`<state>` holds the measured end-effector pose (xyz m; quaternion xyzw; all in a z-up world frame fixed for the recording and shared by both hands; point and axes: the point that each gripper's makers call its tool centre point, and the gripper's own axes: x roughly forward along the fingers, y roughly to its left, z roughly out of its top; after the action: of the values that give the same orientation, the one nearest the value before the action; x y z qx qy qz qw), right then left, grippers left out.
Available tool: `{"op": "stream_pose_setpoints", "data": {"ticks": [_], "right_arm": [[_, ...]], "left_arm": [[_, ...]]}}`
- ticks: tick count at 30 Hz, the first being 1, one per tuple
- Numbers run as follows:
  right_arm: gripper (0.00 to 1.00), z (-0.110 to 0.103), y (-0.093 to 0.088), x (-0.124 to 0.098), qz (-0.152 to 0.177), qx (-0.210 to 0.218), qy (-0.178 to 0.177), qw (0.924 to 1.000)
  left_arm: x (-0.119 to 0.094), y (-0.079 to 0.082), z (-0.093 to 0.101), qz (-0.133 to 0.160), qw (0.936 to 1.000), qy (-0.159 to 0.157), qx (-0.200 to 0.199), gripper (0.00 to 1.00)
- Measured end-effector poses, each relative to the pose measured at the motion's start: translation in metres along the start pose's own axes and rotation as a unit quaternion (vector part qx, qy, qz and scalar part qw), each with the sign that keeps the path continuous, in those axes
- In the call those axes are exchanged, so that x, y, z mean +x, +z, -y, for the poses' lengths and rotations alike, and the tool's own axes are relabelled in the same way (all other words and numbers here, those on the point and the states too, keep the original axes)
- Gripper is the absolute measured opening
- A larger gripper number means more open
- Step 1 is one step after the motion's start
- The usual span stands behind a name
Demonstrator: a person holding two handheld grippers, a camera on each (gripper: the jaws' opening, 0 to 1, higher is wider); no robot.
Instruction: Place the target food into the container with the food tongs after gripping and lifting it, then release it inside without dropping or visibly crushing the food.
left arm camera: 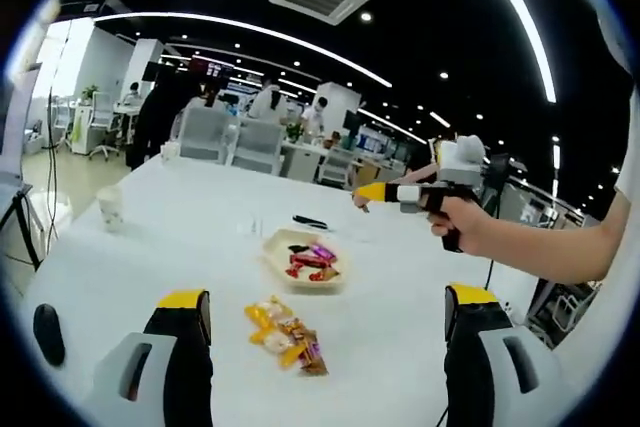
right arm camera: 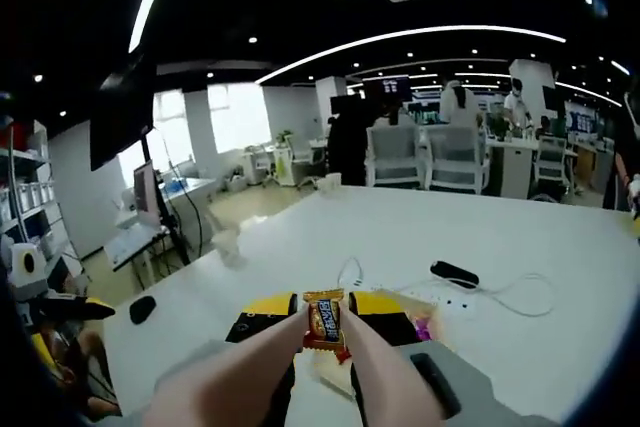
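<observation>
Candy [right arm camera: 324, 320], an orange wrapped piece, sat pinched between the tips of the tongs [right arm camera: 330, 367] in the right gripper view, lifted clear of the white table [right arm camera: 520, 247]. The tongs were squeezed nearly closed on the wrapper, both arms meeting at it, with no visible crushing. The right gripper's [right arm camera: 318, 309] yellow-tipped jaws pressed the tong arms from outside, likely why the pinch held. In the left gripper view, the right gripper [left arm camera: 400, 193] was held up in a hand [left arm camera: 468, 223] above the table's far right side, arm reaching in from the right, roughly level; I could not tell tongs or candy there. The container [left arm camera: 276, 255], a shallow pale tray with a few wrapped sweets inside, lay mid-table; a loose pile of candies [left arm camera: 283, 335] lay just in front of it. The left gripper [left arm camera: 328, 319] hovered with jaws wide apart, gripping nothing, apparently idle. Remaining by my judgement: carry over the tray, lower, release.
</observation>
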<state>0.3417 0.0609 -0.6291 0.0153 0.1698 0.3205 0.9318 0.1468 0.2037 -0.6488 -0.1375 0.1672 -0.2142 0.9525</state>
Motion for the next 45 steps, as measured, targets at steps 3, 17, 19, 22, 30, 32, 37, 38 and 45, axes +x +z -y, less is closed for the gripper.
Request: {"op": "stream_pose_setpoints", "data": {"ticks": [3, 17, 19, 22, 30, 32, 37, 38, 45], "right_arm": [[0.19, 0.0, -0.004, 0.007, -0.003, -0.004, -0.005, 1.0], [0.22, 0.023, -0.017, 0.032, -0.016, 0.026, -0.023, 0.9993], [0.22, 0.028, -0.015, 0.032, -0.013, 0.019, -0.031, 0.9993], [0.21, 0.03, -0.016, 0.032, -0.014, 0.02, -0.033, 0.9992], [0.22, 0.026, -0.024, 0.025, -0.022, 0.018, -0.029, 0.9992], [0.22, 0.025, -0.024, 0.025, -0.023, 0.017, -0.028, 0.9992], [0.22, 0.016, -0.026, 0.018, -0.028, 0.017, -0.019, 0.9993], [0.23, 0.016, -0.027, 0.018, -0.03, 0.017, -0.018, 0.9992], [0.23, 0.005, -0.037, 0.01, -0.036, 0.019, -0.008, 0.9992]], "left_arm": [[-0.008, 0.013, 0.001, 0.014, 0.9997, 0.008, 0.016, 0.97], [0.018, 0.022, -0.025, 0.022, 0.9997, 0.008, -0.004, 0.96], [0.021, 0.024, -0.027, 0.017, 0.9998, 0.008, -0.01, 0.96], [0.025, 0.031, -0.028, 0.031, 0.9995, 0.004, -0.003, 0.96], [0.022, 0.02, -0.031, 0.016, 0.9998, 0.002, -0.008, 0.96], [0.022, 0.019, -0.031, 0.017, 0.9998, 0.003, -0.009, 0.96], [0.012, 0.015, -0.028, 0.018, 0.9997, 0.005, -0.018, 0.97], [0.012, 0.015, -0.028, 0.018, 0.9997, 0.006, -0.016, 0.97], [0.014, 0.017, -0.03, 0.029, 0.9995, 0.007, -0.012, 0.97]]}}
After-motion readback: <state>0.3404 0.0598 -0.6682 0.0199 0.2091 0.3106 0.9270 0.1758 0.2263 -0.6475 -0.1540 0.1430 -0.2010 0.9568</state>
